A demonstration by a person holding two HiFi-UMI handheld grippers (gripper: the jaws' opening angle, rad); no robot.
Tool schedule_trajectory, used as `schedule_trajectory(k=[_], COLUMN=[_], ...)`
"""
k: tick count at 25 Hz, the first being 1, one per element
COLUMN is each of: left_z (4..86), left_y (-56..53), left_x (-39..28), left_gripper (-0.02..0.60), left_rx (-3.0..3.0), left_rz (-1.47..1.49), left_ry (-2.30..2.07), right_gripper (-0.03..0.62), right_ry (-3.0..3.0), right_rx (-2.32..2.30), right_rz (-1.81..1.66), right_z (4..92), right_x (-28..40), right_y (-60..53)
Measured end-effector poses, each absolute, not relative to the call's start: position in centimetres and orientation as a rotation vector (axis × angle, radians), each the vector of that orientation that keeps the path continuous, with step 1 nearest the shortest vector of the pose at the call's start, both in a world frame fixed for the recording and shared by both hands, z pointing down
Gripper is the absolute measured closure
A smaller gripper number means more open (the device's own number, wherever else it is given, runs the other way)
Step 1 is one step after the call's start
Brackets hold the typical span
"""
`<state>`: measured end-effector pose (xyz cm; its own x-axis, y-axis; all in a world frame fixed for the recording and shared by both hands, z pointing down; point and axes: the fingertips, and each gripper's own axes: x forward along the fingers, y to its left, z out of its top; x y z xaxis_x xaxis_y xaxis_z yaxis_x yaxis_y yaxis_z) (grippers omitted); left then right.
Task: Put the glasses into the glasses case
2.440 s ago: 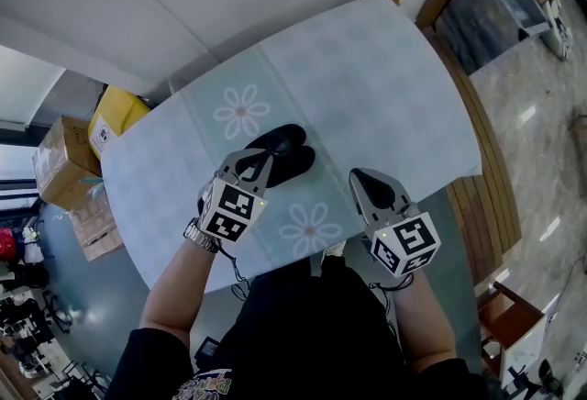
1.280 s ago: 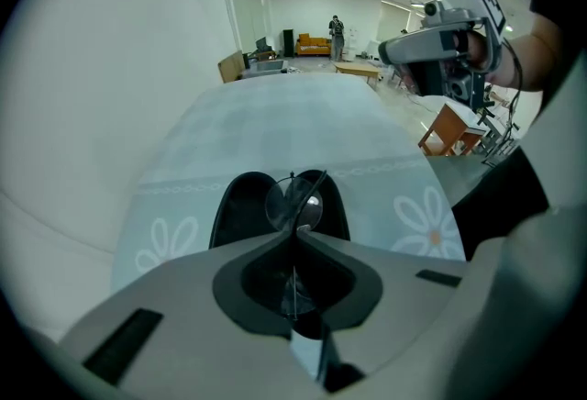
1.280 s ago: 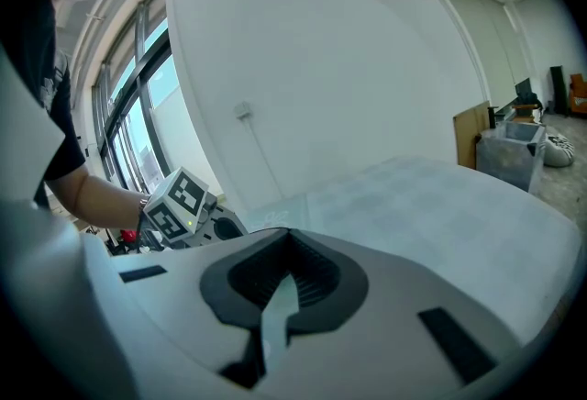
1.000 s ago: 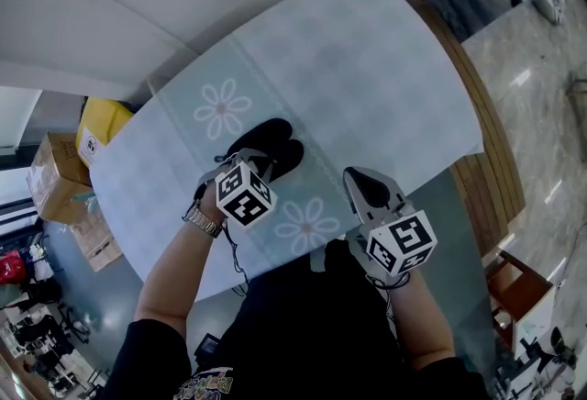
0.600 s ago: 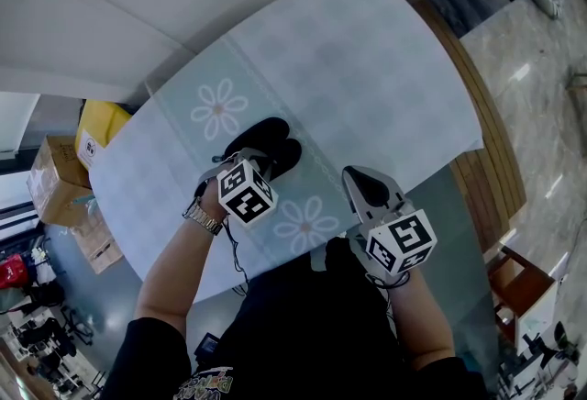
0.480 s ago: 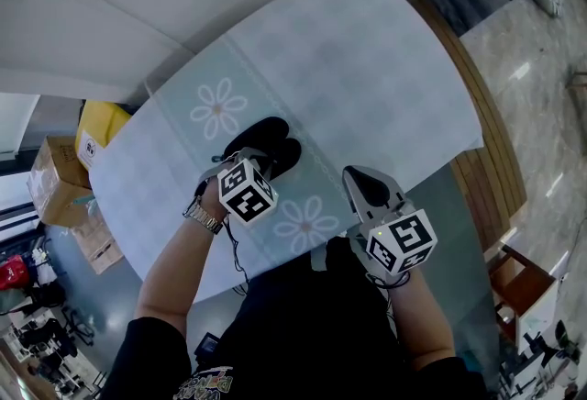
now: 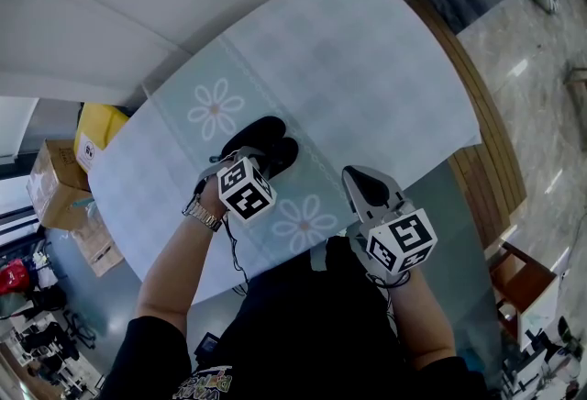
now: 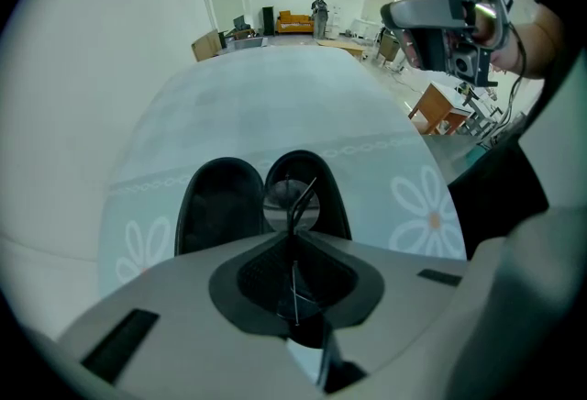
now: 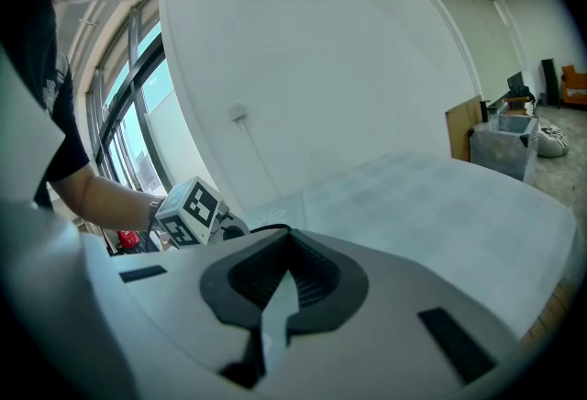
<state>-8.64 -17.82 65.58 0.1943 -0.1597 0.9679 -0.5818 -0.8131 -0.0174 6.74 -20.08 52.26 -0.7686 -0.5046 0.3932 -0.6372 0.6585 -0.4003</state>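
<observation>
A black glasses case (image 7: 264, 139) lies open on the table, its two halves side by side. In the left gripper view the halves are a left shell (image 8: 218, 205) and a right shell (image 8: 312, 178). My left gripper (image 7: 248, 158) hangs just above the case, shut on the thin-framed glasses (image 8: 290, 201). One round lens shows over the right shell. The left gripper (image 8: 293, 240) pinches the wire frame between its pads. My right gripper (image 7: 357, 175) is held off the table's near edge, shut with nothing in it; its jaws (image 9: 282, 251) meet.
The table (image 7: 367, 68) wears a pale blue cloth with white daisy prints (image 7: 213, 108). Cardboard boxes (image 7: 64, 178) stand on the floor at the left. Wooden furniture (image 7: 477, 160) runs along the table's right side.
Since the earliest frame my left gripper has tipped down closer over the open case. Over the last second it has barely moved. The right gripper has stayed where it was.
</observation>
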Motion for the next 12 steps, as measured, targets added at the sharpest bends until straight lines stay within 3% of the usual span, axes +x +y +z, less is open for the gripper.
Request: schedule_trajectory(k=[12], left_z=[64.4], left_y=[-17.8], left_x=[-8.7], left_gripper=[0.468], left_rx=[2.139], left_rz=[1.566], left_ry=[-0.789], right_gripper=[0.572], right_ry=[-2.645], right_rx=[0.919], right_rz=[0.763], right_z=[51.5], right_x=[6.9], right_y=[-19.5])
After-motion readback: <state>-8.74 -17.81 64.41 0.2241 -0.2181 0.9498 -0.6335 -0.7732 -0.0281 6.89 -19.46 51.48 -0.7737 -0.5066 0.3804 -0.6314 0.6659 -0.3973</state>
